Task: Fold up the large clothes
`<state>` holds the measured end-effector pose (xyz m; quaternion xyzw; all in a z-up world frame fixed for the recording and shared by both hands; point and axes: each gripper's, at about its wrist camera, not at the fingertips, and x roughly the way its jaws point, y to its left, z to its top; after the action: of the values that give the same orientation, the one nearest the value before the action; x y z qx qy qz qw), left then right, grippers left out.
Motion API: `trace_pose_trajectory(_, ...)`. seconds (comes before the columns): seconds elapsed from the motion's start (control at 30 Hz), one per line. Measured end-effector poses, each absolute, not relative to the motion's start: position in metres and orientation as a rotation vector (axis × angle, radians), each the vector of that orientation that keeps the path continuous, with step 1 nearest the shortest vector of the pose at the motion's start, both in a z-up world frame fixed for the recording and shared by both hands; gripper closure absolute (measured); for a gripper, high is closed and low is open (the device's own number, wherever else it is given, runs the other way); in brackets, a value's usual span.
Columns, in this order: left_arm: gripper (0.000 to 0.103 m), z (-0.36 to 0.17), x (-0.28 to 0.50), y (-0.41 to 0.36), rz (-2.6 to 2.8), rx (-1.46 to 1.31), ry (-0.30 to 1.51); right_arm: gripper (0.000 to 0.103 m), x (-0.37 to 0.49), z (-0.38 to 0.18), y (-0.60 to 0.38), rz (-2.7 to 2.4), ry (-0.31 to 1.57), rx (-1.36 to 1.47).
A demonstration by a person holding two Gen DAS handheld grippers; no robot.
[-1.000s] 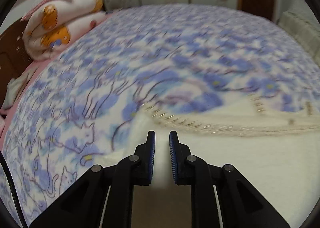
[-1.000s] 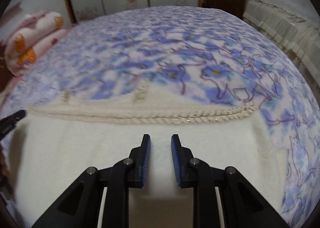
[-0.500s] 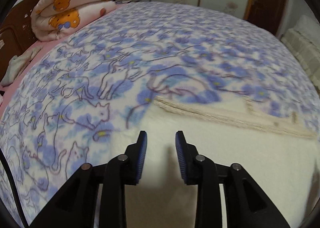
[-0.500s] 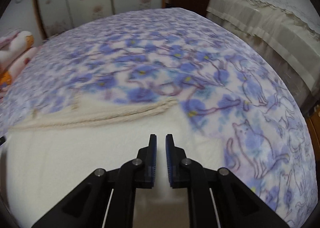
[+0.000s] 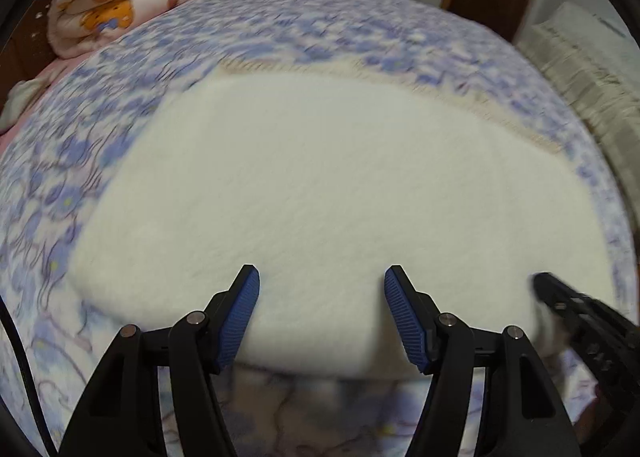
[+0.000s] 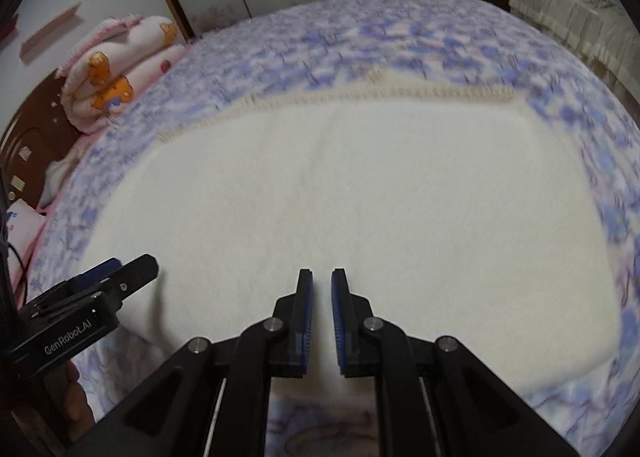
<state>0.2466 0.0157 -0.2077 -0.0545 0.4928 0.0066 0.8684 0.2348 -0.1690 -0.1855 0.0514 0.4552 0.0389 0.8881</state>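
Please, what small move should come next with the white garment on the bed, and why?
Probably bring the open left gripper down on the near edge of the white garment and close it. Nothing is between its fingers; the garment lies flat on the blue bedspread, with room for another fold.

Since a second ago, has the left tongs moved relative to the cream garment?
Yes. The left tongs have pulled back toward the garment's near edge: the cream garment braided hem, then just ahead, now lies far off. Jaws opened wide.
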Motion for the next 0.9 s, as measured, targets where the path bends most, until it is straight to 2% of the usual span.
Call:
trace_pose_trajectory(0.2,0.031,-0.215,0.231,0.064,0.148,-0.047,1.017,0.095,0.196,-0.187,-0.23,-0.124,0.91,-0.005)
trace_pose_trajectory(0.27,0.023,-0.219,0.227,0.083,0.189,-0.073,1.03,0.095,0.185,-0.191,-0.259,-0.17,0.921,0.036)
trace_pose_trajectory(0.37,0.02,-0.223,0.219,0.101,0.2,-0.144,1.044,0.095,0.172,-0.192,-0.282,-0.173,0.925,0.141)
trace_pose_trajectory(0.63,0.02,-0.222,0.219,0.101,0.207,-0.155,1.063,0.094,0.167,-0.189,-0.266,-0.235,0.929,0.085)
trace_pose_trajectory(0.9,0.02,-0.209,0.207,0.095,0.165,-0.154,1.098,0.093,0.153,-0.18,-0.26,-0.202,0.958,0.18)
